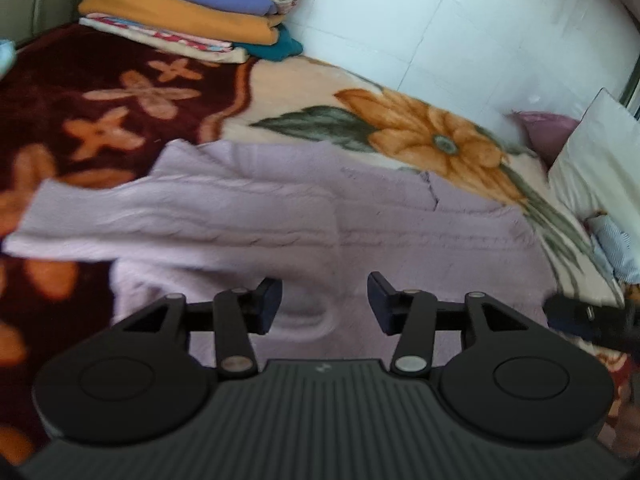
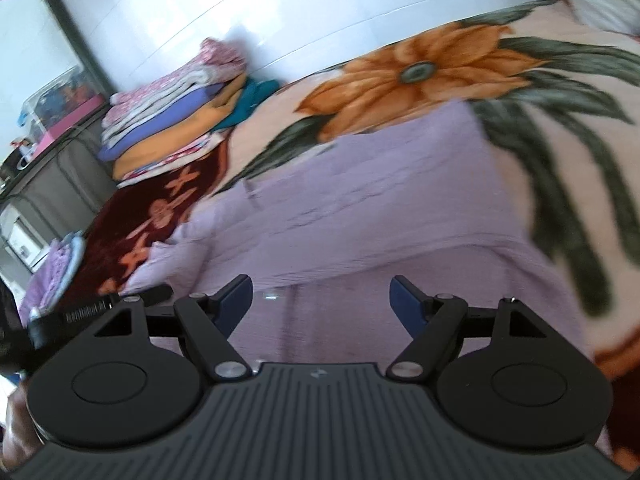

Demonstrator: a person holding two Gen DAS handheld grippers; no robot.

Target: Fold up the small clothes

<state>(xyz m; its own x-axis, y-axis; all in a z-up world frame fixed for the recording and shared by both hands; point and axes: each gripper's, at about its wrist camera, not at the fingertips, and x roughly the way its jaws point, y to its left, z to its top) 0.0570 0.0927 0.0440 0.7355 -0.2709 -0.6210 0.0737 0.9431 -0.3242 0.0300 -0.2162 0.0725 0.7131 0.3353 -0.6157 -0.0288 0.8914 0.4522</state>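
A lilac knitted sweater (image 1: 280,216) lies spread on the flowered blanket (image 1: 420,136), one sleeve folded across its body toward the left. My left gripper (image 1: 325,304) hovers over the sweater's near part, its jaws apart with only the cloth showing below the gap. In the right wrist view the same sweater (image 2: 360,200) fills the middle. My right gripper (image 2: 322,300) stands open over its near edge, holding nothing. Both views are blurred.
A stack of folded clothes (image 1: 192,4) sits at the blanket's far left corner by the white tiled wall (image 1: 460,20). A white pillow (image 1: 600,160) and a light blue cloth (image 1: 616,248) lie at the right. A dark cabinet with a clear box (image 2: 60,96) stands beyond the bed.
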